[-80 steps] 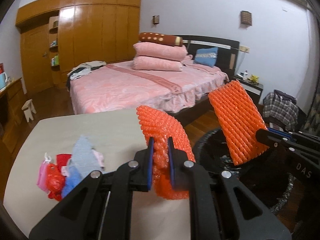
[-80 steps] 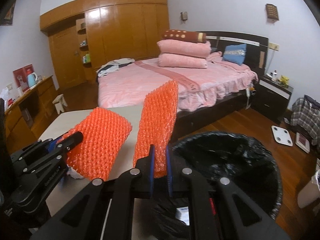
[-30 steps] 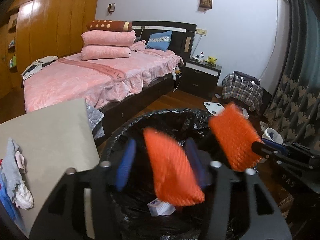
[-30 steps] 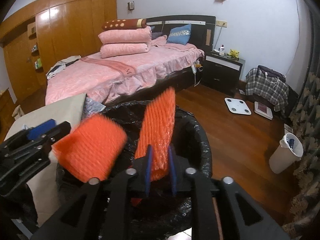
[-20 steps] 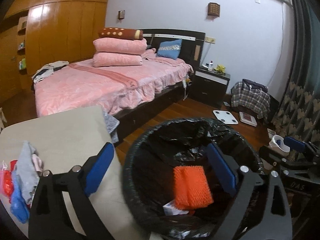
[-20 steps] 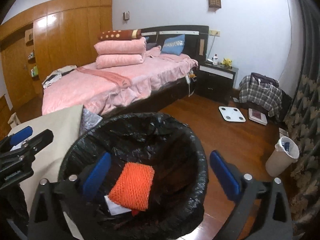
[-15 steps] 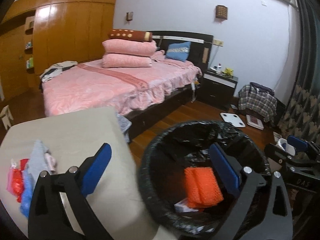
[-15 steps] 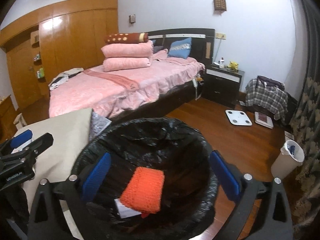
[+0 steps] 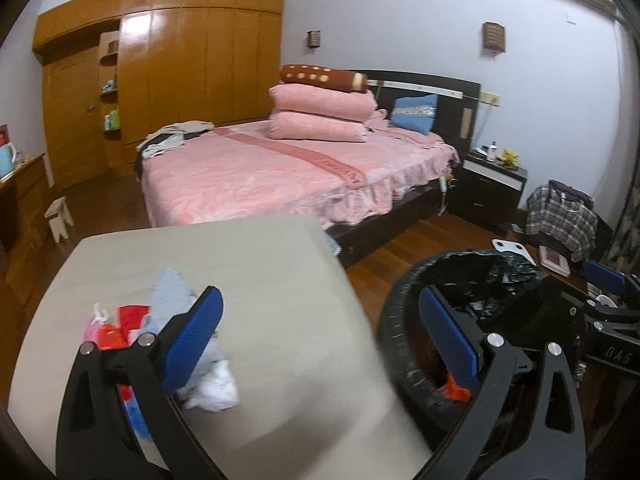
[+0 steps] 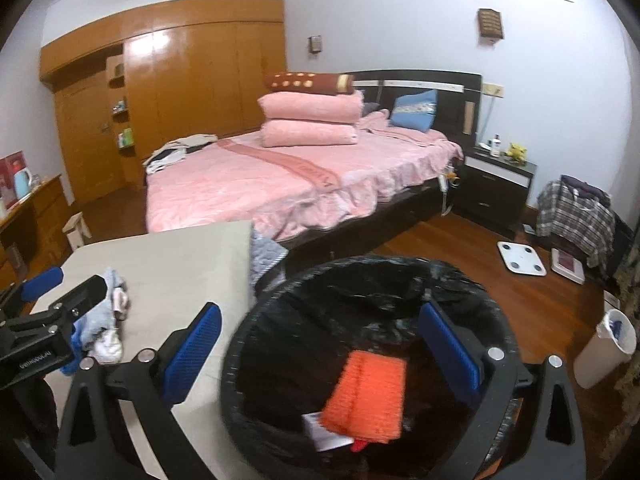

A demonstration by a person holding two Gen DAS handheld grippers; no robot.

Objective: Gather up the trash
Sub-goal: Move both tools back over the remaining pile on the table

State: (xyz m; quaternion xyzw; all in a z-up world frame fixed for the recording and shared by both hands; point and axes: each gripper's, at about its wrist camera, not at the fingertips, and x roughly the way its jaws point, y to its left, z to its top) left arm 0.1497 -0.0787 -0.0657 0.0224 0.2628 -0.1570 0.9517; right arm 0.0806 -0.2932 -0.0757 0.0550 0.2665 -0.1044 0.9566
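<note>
While both tongs [image 9: 320, 336] [image 10: 320, 344] gape empty, bin [image 10: 280, 300] blurred, orange netting [image 10: 366, 394] part-hidden.

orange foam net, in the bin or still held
In the bin: the orange foam net lies inside the black-lined bin; both tongs are open, holding nothing.

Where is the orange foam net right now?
In the right wrist view the orange foam net lies inside the black-lined trash bin, low and centre, resting on a white box, to the right of the table.
</note>
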